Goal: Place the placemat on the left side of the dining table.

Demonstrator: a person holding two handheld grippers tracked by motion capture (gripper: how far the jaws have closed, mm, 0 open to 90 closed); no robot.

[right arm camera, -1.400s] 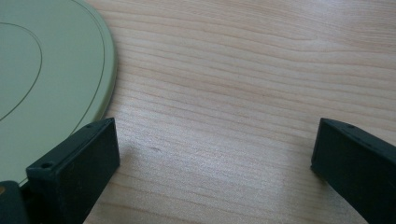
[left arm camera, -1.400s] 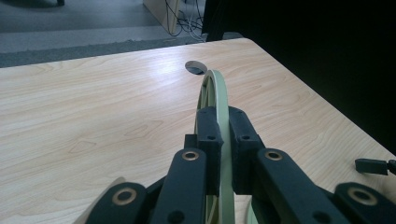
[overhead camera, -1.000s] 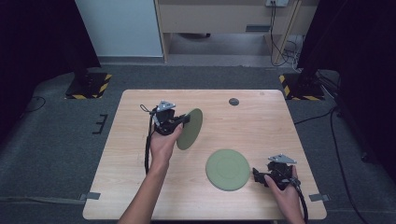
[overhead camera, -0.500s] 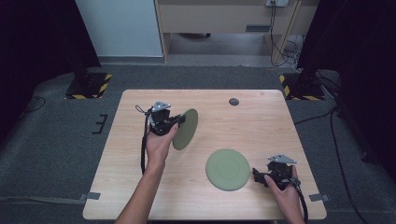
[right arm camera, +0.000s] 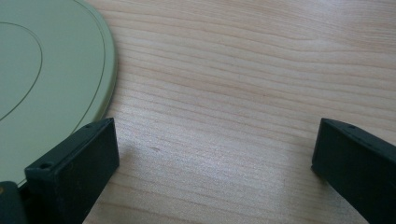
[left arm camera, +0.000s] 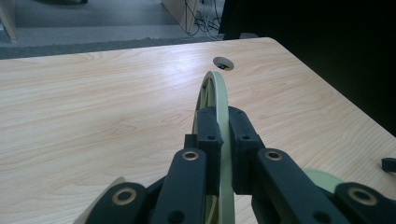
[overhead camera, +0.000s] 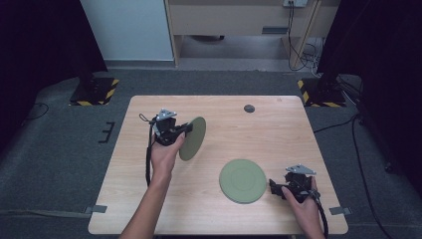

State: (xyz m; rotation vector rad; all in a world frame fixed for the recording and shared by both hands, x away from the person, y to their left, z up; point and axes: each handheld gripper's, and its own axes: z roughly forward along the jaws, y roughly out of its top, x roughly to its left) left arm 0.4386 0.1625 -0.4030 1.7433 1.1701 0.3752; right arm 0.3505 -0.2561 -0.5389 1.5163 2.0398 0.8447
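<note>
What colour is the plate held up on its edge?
Pale green. The plate in the left hand-held gripper shows best in the high view.

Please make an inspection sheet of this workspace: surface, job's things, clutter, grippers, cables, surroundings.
Surface: light wooden table, with a round cable hole near its far edge.
Job's things: held green plate, lifted on edge; flat green plate lying on the table.
Clutter: nothing seen.
Grippers: left gripper shut on the held plate's rim; right gripper open, low beside the flat plate.
Cables: black cable hangs along the left forearm.
Surroundings: grey carpet, striped stand bases.
</note>
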